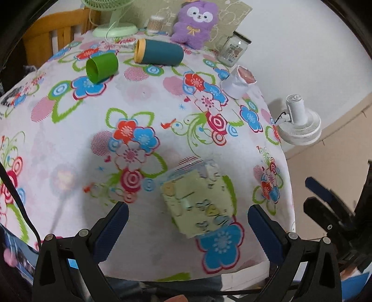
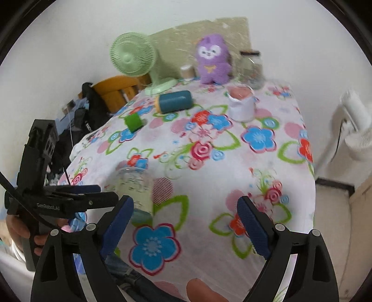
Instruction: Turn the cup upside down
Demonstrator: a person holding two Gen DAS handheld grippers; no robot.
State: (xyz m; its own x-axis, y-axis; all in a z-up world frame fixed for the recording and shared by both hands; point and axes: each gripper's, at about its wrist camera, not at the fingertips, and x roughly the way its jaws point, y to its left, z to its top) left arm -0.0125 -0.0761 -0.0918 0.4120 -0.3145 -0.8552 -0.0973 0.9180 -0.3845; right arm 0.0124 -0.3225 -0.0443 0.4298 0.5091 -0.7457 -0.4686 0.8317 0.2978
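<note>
A clear cup with a pale green cartoon print stands near the front of the floral tablecloth, blurred. In the right wrist view the cup shows a clear end on top and a bluish end on the cloth. My left gripper is open, its blue pads either side of the cup and just short of it, not touching. From the right wrist view that left gripper comes in from the left, edge-on, beside the cup. My right gripper is open over the cloth with nothing between its fingers, right of the cup.
Further back a green cup and a teal tumbler lie on their sides. A white paper cup, a glass jar, a purple plush and a green fan stand at the back. A white fan stands past the right edge.
</note>
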